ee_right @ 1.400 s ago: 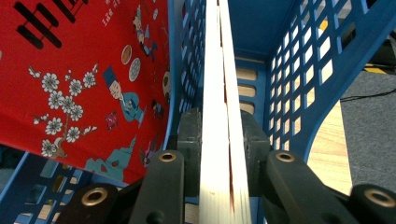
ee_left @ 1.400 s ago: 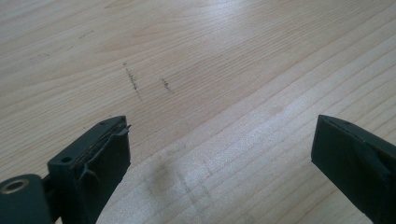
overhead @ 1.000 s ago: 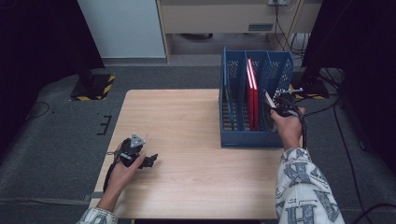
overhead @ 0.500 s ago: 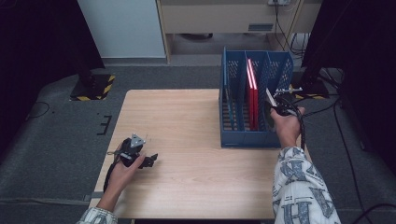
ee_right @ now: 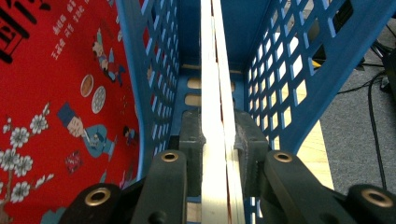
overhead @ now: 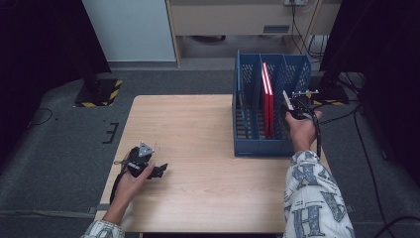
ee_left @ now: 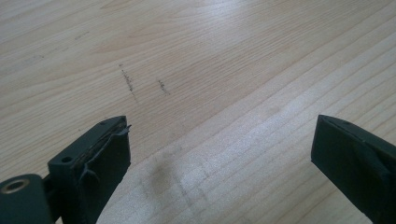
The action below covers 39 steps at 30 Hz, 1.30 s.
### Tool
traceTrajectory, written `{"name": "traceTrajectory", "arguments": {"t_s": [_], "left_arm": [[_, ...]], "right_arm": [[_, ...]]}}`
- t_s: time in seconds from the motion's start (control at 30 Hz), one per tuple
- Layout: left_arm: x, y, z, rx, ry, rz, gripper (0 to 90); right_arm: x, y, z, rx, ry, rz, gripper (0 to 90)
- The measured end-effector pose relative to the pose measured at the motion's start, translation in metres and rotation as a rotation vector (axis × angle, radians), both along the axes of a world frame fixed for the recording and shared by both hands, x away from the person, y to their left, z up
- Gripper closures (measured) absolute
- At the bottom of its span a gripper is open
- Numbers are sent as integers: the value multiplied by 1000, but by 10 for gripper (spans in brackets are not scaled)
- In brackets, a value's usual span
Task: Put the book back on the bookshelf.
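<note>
- Right gripper (ee_right: 218,154) is clamped down tight on a thin book (ee_right: 215,93), seen edge-on in the right gripper view. Both pads squeeze the pale page edges, with a sliver of red cover showing at the pinch.
- That book sits upright in the rightmost slot of the blue file rack (ee_right: 299,70). Its long axis runs straight away from the gripper toward 12 o'clock, down the length of the slot toward the rack's solid back wall.
- In the high view the same right gripper (overhead: 289,105) hovers over the rack's right-hand end, and the book (overhead: 286,100) shows as a slim pale strip tilted a bit, top end leaning toward 11 o'clock.
- One slot over, at 9 o'clock from the held book, there's a red book (ee_right: 56,102) with cartoon figures and white blossoms on its cover, leaning against the mesh divider. From above, that red book (overhead: 268,99) stands on edge in the middle compartment, long side running 12 to 6.
- The blue file rack (overhead: 260,146) sits on the table's right side, at about 2 o'clock from the table's middle. The leftmost slots look empty as far as I can tell.
- Left gripper (ee_left: 219,154) has its jaws spread wide with nothing between them, just bare wood table (ee_left: 196,56) underneath.
- In the high view the left gripper (overhead: 159,171) rests on the table (overhead: 198,134) at about 8 o'clock, well apart from the rack.
</note>
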State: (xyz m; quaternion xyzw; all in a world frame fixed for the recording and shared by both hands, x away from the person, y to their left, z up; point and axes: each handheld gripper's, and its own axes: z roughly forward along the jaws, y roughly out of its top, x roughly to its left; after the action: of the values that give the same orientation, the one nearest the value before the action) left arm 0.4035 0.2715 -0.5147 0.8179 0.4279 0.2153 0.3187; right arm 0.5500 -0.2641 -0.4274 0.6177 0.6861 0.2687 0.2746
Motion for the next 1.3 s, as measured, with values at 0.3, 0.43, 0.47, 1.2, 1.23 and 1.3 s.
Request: {"name": "traceTrajectory", "arguments": {"t_s": [0.3,0.43,0.47,1.2,1.23,1.3], "left_arm": [[0,2,1,-4,-5,8,41],[0,1,1,-2,-2,7,41],[0,1,1,-2,-2,7,40],[-1,-2,2,-5,-5,0,42],[-2,-2,3,-2,-4,-2,41],[-2,-3,3,-2,-6,-3,42]], "right_arm": [[-7,6,-1,4,-19,42,718],[-12,8,2,9,-14,54,694],[-12,8,2,9,-14,54,694],[-38,4,5,32,-17,86,656],[-39,4,5,31,-17,90,658],[-41,5,5,30,-17,94,663]]}}
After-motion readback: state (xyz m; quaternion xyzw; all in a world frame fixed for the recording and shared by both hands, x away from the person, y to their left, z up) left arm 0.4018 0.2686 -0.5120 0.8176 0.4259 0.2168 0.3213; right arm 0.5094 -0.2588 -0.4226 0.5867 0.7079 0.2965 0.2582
